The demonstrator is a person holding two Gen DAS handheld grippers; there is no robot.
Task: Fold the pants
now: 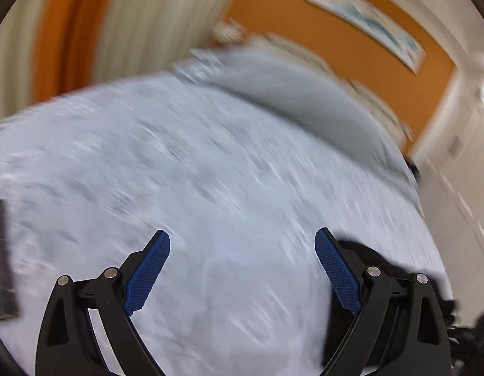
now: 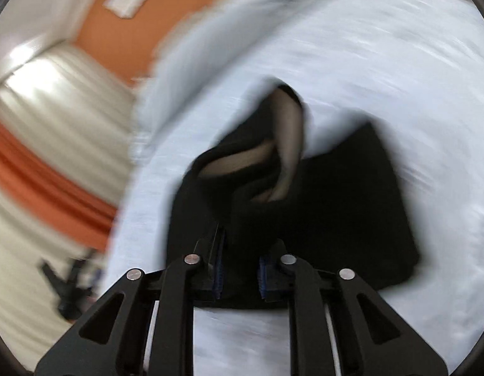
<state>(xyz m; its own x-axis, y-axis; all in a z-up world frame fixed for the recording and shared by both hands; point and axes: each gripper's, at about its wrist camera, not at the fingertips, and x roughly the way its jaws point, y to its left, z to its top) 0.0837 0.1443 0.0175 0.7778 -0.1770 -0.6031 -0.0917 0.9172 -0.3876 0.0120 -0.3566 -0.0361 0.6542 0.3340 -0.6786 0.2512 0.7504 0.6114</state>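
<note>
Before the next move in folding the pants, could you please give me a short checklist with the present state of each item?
1. Right gripper clamped on the pants: ok, black fabric fills the narrow gap between its pads.
2. Left gripper free for a second grab: ok, jaws wide apart, nothing between them.
3. Left gripper aimed at the pants: not ok, only the bedsheet lies ahead.
4. Pants lying flat: not ok, bunched, pale lining showing.
5. Views sharp enough to pick a grab point: not ok, both blurred.

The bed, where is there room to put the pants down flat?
Bare white bedspread stretches ahead of the open left gripper, up to the grey pillow. Near the right gripper, the bunched black pants crowd the bed.
</note>
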